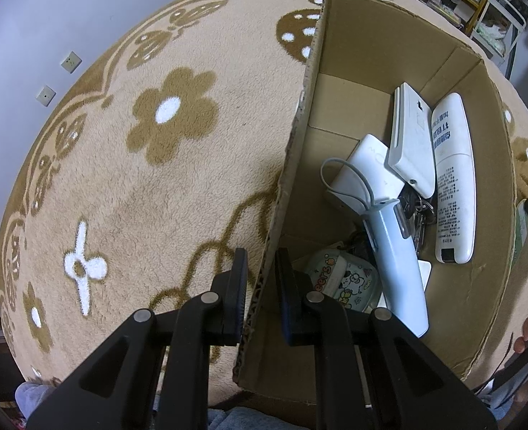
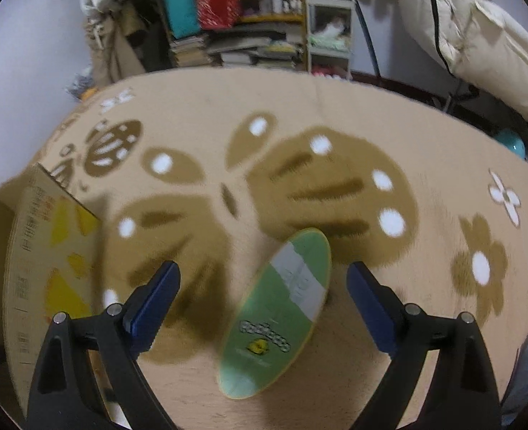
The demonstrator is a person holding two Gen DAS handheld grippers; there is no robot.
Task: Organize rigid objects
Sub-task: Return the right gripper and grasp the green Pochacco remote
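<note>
Here the left gripper point(image 1: 260, 279) pinches the wall of the cardboard box point(image 1: 400, 53), likely to steady it while things go in. The right gripper point(image 2: 264, 286) hangs wide apart over the green oval case point(image 2: 278, 311) on the carpet point(image 2: 371, 114), ready to grasp it

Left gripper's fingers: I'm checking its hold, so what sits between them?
The cardboard box wall edge, standing between the left gripper fingers, in the left wrist view.
</note>
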